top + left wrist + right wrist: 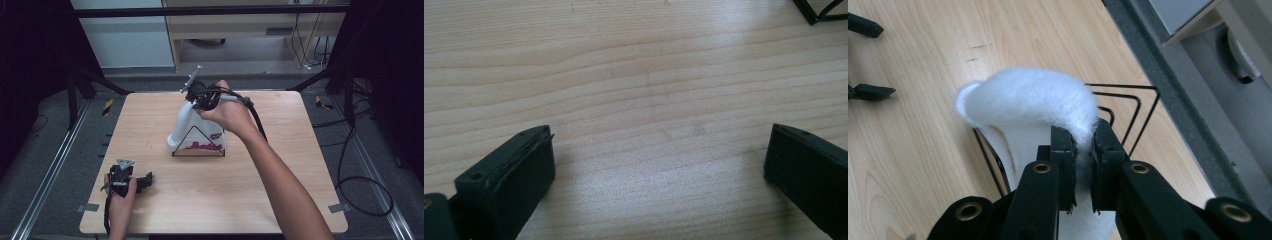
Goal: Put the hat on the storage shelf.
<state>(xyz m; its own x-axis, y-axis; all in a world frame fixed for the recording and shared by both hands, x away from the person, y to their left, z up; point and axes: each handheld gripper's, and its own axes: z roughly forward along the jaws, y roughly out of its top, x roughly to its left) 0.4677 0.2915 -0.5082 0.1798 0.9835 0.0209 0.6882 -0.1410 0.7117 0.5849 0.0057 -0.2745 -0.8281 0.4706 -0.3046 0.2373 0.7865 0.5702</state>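
on a wooden desk (280,200), a white fuzzy sock (192,131) sits over a black wire stand (197,150) at frame centre, its top edge pinched in the right tool (1083,145), while the left tool (659,165) rests wide open and empty at lower left.

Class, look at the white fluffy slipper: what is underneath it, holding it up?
A black wire rack stands on the wooden table under the white slipper. The slipper covers the rack's middle. The right hand-held gripper pinches the slipper's rim.
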